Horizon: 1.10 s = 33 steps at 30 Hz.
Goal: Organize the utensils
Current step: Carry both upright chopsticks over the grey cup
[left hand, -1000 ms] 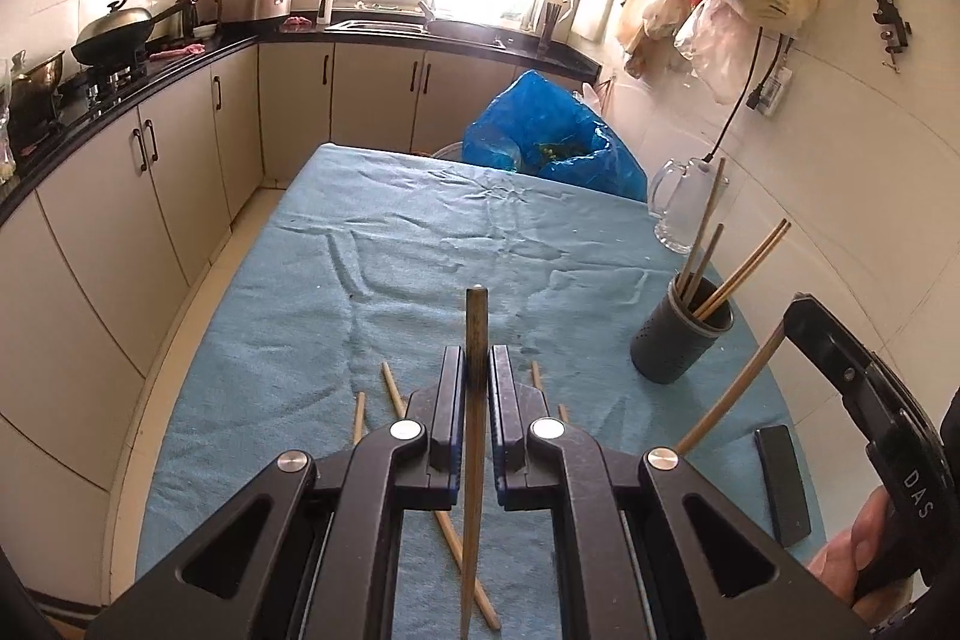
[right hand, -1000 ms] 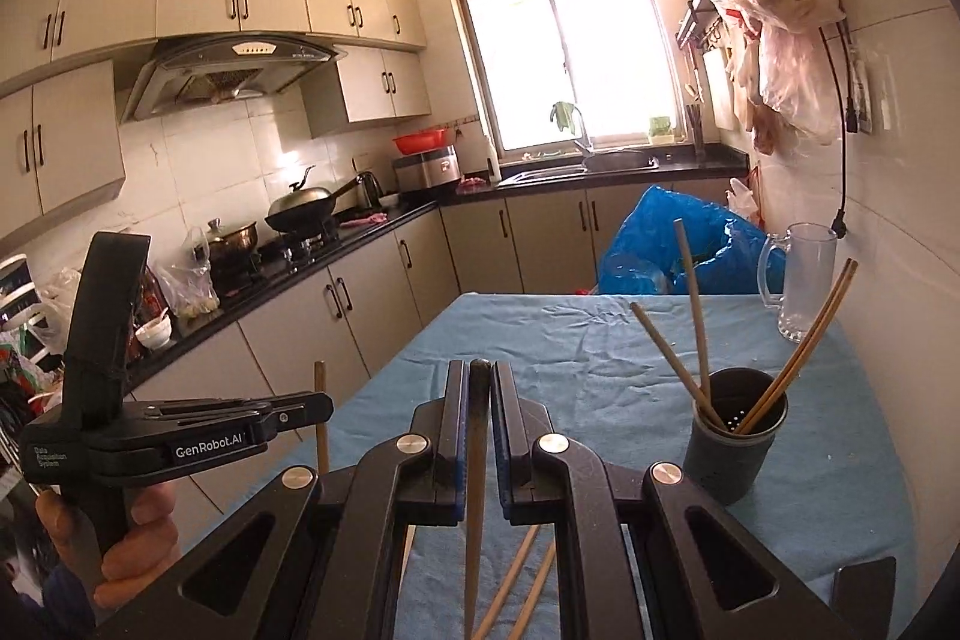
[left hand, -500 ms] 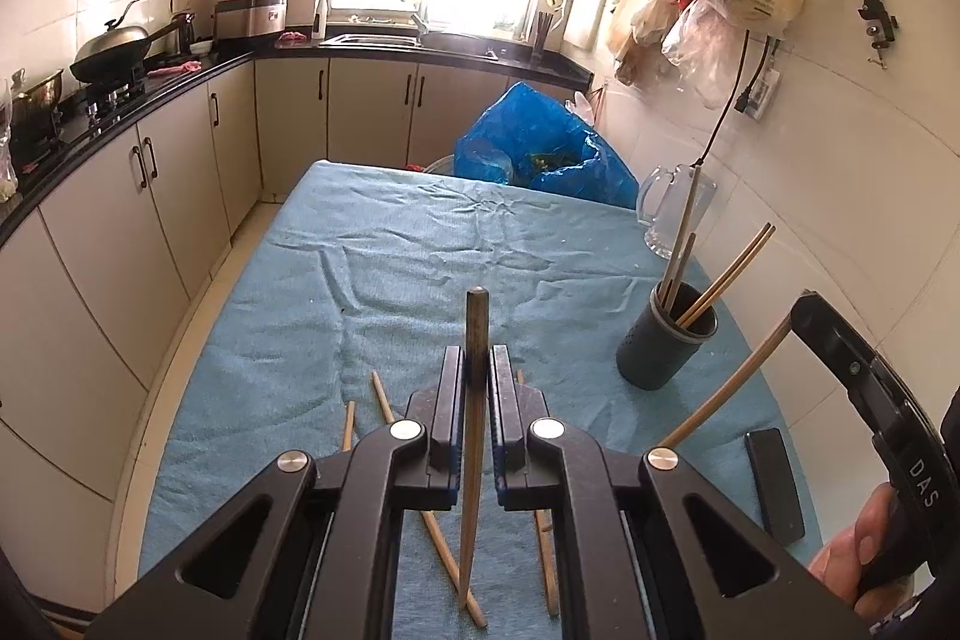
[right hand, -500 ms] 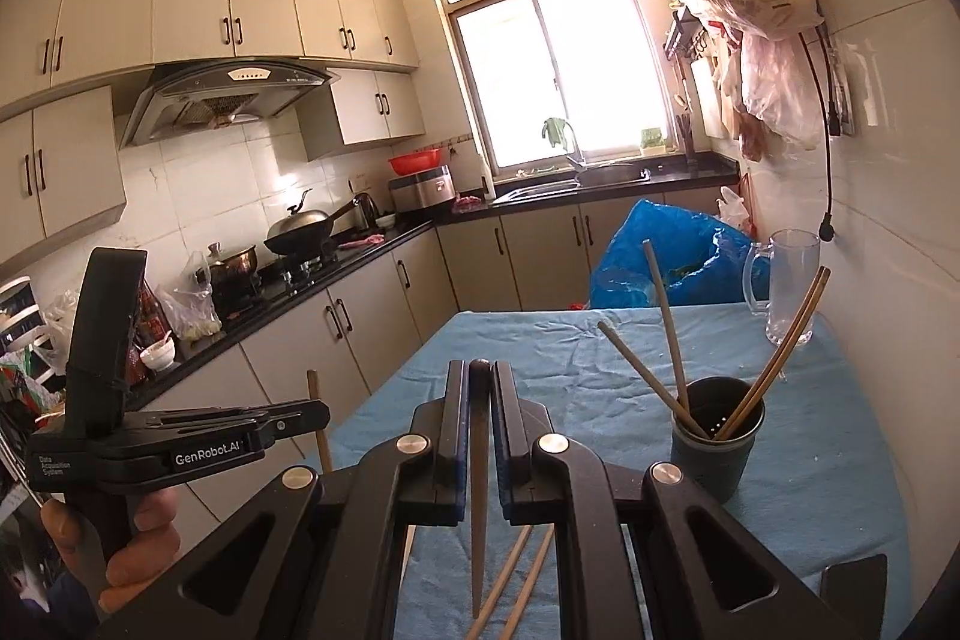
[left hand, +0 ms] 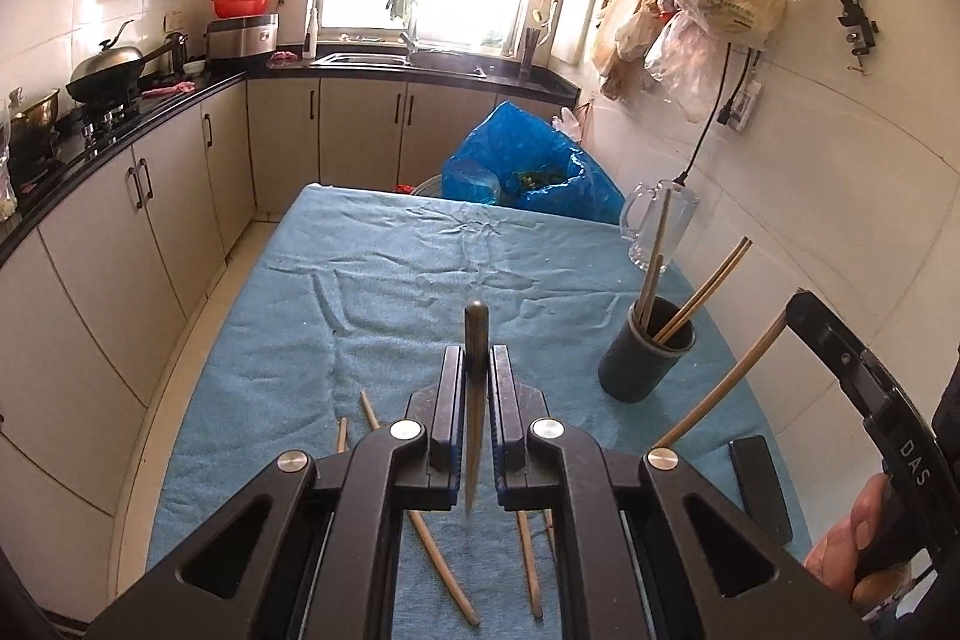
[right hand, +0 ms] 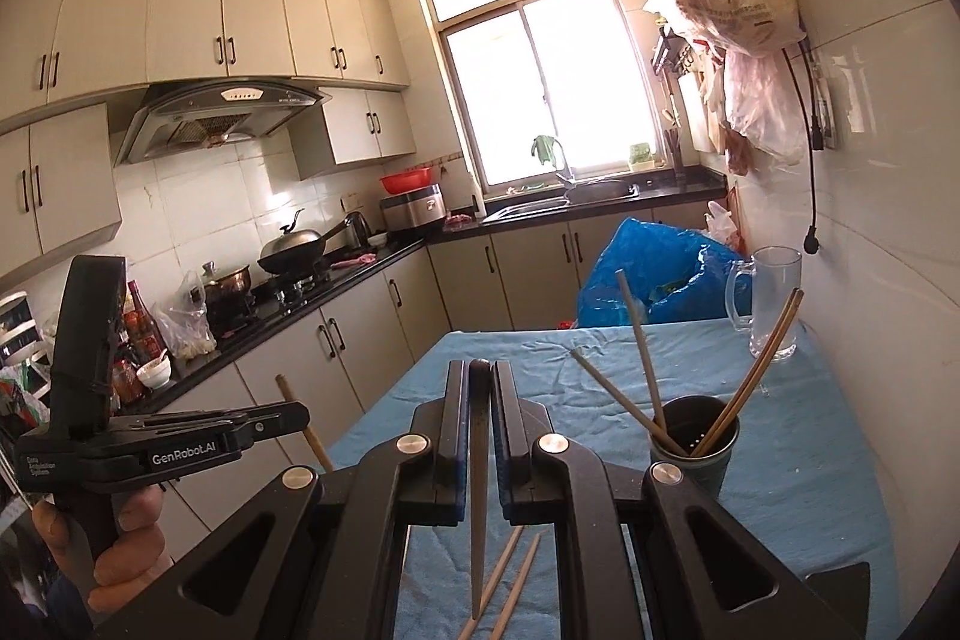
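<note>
Left wrist view: one chopstick (left hand: 475, 370) is clamped upright by the left gripper (left hand: 477, 370), above the blue cloth (left hand: 384, 292). Loose chopsticks (left hand: 528, 562) are seen lying below. Another chopstick (right hand: 480, 460) is pinched by the right gripper (right hand: 479, 400), near the dark holder (right hand: 696, 451), where several are stood.

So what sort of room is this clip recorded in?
A home kitchen, by the look of it. A wok sits on the stove under a range hood, and a sink lies below the window. The work goes on at a table covered in blue cloth, with chopsticks in a dark cup.
</note>
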Tool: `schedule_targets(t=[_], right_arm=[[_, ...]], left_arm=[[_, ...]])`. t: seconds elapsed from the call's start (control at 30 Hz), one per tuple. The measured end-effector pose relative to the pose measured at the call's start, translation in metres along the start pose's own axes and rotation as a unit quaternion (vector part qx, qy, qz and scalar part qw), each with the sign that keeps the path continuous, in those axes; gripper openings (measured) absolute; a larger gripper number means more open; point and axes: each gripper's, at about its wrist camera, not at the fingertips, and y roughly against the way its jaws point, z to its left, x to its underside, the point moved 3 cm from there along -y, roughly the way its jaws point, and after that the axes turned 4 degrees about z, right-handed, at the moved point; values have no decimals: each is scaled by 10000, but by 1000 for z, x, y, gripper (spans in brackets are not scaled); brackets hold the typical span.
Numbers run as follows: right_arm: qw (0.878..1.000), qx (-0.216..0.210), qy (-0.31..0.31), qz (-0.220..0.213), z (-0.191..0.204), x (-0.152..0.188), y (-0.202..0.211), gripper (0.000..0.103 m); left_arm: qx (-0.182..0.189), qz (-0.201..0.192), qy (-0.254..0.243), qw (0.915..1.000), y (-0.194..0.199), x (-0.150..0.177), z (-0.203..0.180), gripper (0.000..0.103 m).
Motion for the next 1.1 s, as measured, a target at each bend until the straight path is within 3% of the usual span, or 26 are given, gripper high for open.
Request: schedule_targets(t=[1.1], right_arm=[[9966, 546, -442, -433, -51, -16, 48, 8]], left_arm=[[269, -71, -405, 9988, 15, -9, -43, 7]])
